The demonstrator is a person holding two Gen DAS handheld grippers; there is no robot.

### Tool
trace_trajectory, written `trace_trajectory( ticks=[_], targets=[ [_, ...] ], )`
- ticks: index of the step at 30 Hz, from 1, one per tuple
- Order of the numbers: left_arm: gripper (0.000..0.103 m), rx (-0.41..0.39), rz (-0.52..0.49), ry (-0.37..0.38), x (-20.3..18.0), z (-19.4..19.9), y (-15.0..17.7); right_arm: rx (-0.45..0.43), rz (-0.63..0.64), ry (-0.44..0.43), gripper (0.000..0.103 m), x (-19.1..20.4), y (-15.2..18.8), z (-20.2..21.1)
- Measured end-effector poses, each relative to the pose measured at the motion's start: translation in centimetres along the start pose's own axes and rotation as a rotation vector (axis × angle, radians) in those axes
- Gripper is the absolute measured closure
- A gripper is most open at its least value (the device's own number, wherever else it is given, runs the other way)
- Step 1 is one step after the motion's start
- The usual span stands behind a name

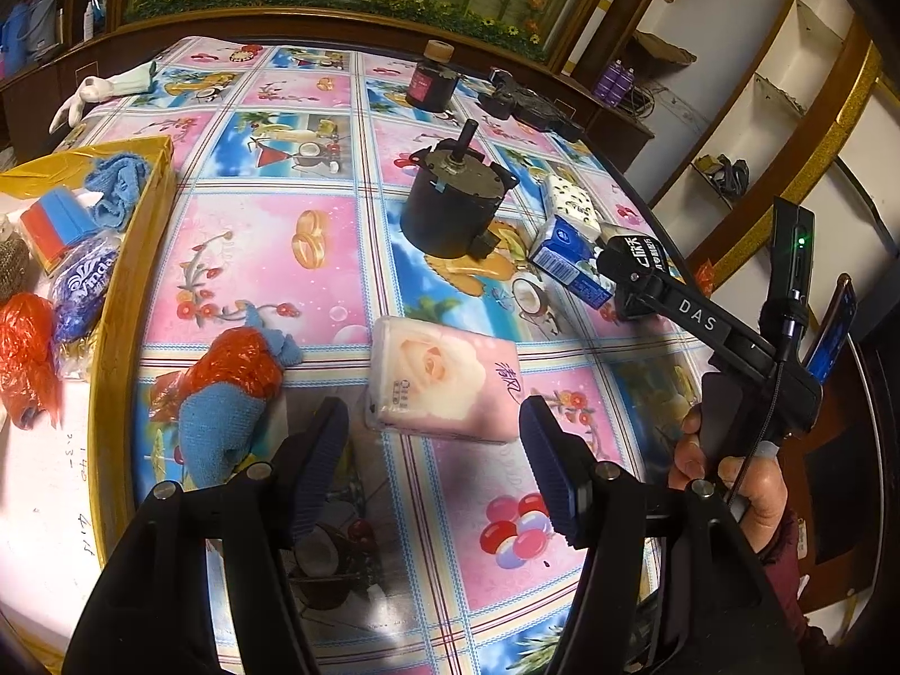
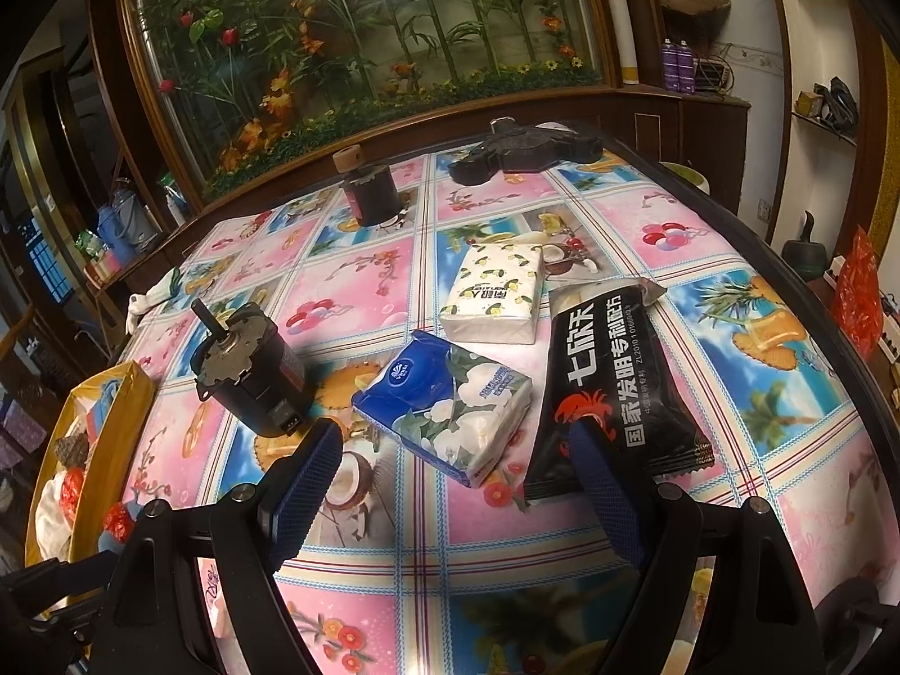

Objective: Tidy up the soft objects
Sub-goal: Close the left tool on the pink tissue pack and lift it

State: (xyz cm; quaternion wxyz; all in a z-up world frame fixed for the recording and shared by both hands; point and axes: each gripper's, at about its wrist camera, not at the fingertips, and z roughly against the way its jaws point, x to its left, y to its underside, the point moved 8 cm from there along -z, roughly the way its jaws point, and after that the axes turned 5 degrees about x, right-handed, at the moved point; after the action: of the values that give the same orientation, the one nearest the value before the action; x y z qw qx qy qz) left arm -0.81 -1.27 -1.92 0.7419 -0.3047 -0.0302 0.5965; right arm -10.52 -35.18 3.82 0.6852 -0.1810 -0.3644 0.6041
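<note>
Both my grippers are hovering over the table (image 1: 315, 180) with its patterned oilcloth, neither holding anything. Left gripper (image 1: 433, 467) has its jaws spread fairly wide and empty; the pink rose-print tissue pack (image 1: 444, 379) lies flat on the cloth just ahead of the fingertips, in line with the gap but not between the pads. To its left, a blue knit cloth bundled with a red plastic bag (image 1: 225, 399) lies on the table, near the yellow box (image 1: 121, 304) at the left edge. The box already has soft stuff in it: a blue cloth (image 1: 118, 188), a red-and-blue sponge (image 1: 56, 228), a blue Vinda tissue pack (image 1: 84, 287) and an orange-red bag (image 1: 25, 357). Right gripper (image 2: 455, 484) also has its jaws wide apart and empty; the blue floral tissue pack (image 2: 444, 405) sits ahead, between the two fingertips in the right wrist view, no pad contact visible. A black snack pouch with a red crab logo (image 2: 607, 382) lies just right of it, its lower end behind my right finger. A white tissue pack with a lemon print (image 2: 495, 292) lies further back. Non-soft items on the table: a black gear motor (image 2: 247, 377), a dark bottle with a cork-coloured cap (image 2: 368, 191) and a black tool (image 2: 529, 149) at the far edge. In the left wrist view my right hand (image 1: 737, 478) grips the right gripper's handle.
</note>
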Motion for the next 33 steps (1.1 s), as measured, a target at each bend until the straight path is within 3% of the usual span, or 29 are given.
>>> trace_trajectory(
  ticks=[6, 10, 13, 16, 19, 21, 25, 27, 31, 33],
  targets=[
    [0.036, -0.026, -0.02, 0.037, -1.4, -0.5, -0.9, 0.004, 0.0, 0.006, 0.02, 0.1, 0.1, -0.1],
    [0.034, -0.004, -0.052, -0.019, -1.7, -2.0, -1.6, 0.01, 0.001, 0.014, 0.02, 0.2, 0.1, -0.2],
    [0.034, 0.062, -0.056, -0.057, -1.8, -3.5, -0.9, 0.007, 0.004, 0.017, 0.02, 0.2, 0.0, -0.3],
    [0.034, 0.145, -0.05, 0.033, -2.9, -3.9, 0.6, 0.005, 0.002, 0.016, 0.02, 0.2, 0.0, -0.3],
    [0.034, 0.244, -0.019, 0.203, -4.5, -3.6, 2.5, 0.008, 0.004, 0.011, 0.02, 0.3, 0.1, -0.3],
    [0.034, 0.24, -0.061, 0.236, -5.4, -2.7, 3.0, 0.008, 0.002, 0.009, 0.02, 0.3, 0.1, -0.3],
    [0.034, 0.124, -0.19, 0.106, -5.8, -0.6, 2.2, 0.006, -0.01, 0.008, 0.02, 0.1, 0.1, -0.2],
    [0.034, 0.089, -0.171, 0.06, -5.2, -0.5, 1.5, 0.007, -0.015, 0.008, 0.02, 0.0, 0.1, -0.2],
    [0.034, 0.061, -0.044, 0.054, -3.3, -1.5, 0.1, -0.008, -0.033, 0.011, 0.02, -0.3, 0.0, 0.2],
    [0.034, 0.032, -0.078, 0.028, -3.6, -2.2, -0.5, -0.012, -0.049, 0.01, 0.02, -0.6, -0.1, 0.3]
  ],
)
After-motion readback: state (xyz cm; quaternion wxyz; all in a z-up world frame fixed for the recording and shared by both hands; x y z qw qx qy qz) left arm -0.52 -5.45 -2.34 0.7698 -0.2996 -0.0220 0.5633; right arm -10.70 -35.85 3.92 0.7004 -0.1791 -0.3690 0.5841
